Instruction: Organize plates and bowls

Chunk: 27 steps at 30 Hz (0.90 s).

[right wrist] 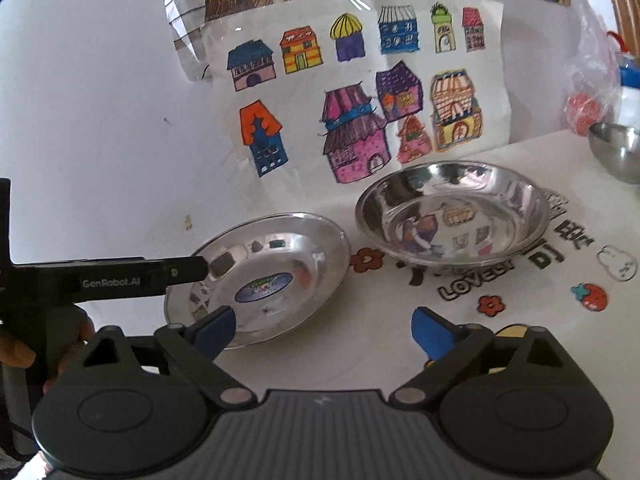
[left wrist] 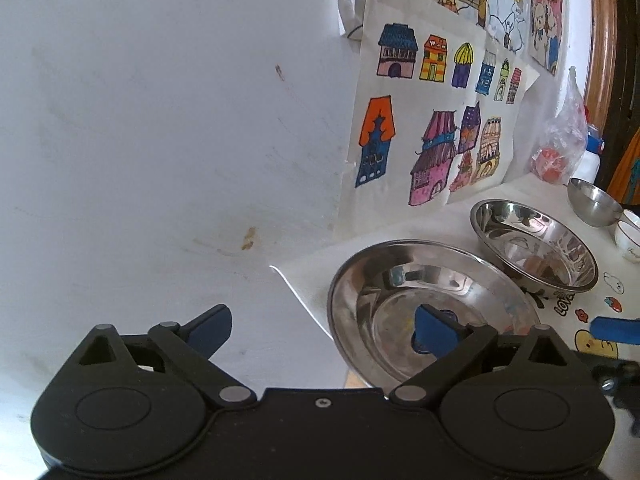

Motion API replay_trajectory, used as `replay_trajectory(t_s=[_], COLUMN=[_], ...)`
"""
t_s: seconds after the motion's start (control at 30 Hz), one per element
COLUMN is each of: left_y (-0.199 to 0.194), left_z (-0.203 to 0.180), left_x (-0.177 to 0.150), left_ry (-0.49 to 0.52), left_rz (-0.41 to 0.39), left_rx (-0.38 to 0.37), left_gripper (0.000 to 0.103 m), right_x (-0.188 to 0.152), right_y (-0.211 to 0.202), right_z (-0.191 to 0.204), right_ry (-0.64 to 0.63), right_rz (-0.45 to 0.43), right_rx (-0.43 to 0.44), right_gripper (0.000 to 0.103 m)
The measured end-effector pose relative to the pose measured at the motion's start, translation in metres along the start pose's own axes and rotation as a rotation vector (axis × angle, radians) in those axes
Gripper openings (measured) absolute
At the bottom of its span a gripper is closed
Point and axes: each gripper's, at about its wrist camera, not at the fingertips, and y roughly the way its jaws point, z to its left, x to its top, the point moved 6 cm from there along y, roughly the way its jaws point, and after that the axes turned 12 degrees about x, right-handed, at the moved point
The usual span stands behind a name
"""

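Observation:
A shallow steel plate (left wrist: 404, 300) (right wrist: 272, 264) lies at the table's left end, by the wall. A deeper steel dish (left wrist: 536, 248) (right wrist: 452, 216) sits just right of it. A small steel bowl (left wrist: 592, 200) (right wrist: 618, 148) stands farther right. My left gripper (left wrist: 324, 332) is open, its right finger over the plate's left rim; its arm shows in the right wrist view (right wrist: 120, 280). My right gripper (right wrist: 324, 332) is open and empty, low over the tablecloth in front of the plate.
A white wall with children's house drawings (right wrist: 352, 92) backs the table. A plastic bag with red items (left wrist: 560, 148) and a white bottle (left wrist: 592, 156) stand at the far right. White cups (left wrist: 628, 232) sit beyond the small bowl. The tablecloth (right wrist: 560, 280) has cartoon prints.

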Motion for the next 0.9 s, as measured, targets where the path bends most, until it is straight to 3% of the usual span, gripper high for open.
replay_trajectory(t_s=[0.2,0.4,0.5,0.57,0.6,0.7,0.9], left_y=[0.002,0.005,0.006,0.007,0.009,0.011,0.011], left_z=[-0.004,-0.004,-0.005,-0.005,-0.005,-0.007,-0.011], left_x=[-0.003,-0.001,-0.001,-0.002,-0.002,-0.004,-0.005], left_ry=[-0.004,-0.018,-0.024,-0.03,-0.034,-0.051,-0.066], left_rz=[0.014,0.03,0.04,0.06,0.074,0.104,0.122], left_rx=[-0.008,-0.014,-0.018,-0.025,-0.035,-0.044,-0.039], left_gripper=[0.089,0.072,0.06,0.039,0.037,0.025,0.022], right_x=[-0.002,-0.001,-0.001,0.0,0.0,0.001,0.002], right_y=[0.013,0.019,0.021,0.021,0.021,0.022,0.02], right_z=[-0.001,0.005,0.006,0.006,0.005,0.003,0.002], right_ry=[0.013,-0.007,-0.014,-0.01,-0.005,0.01,0.017], right_rz=[0.027,0.018,0.014,0.014,0.013,0.014,0.007], right_rx=[0.024,0.037,0.041,0.044,0.047,0.058,0.045], right_gripper=[0.086,0.076,0.066,0.057,0.055,0.037,0.031])
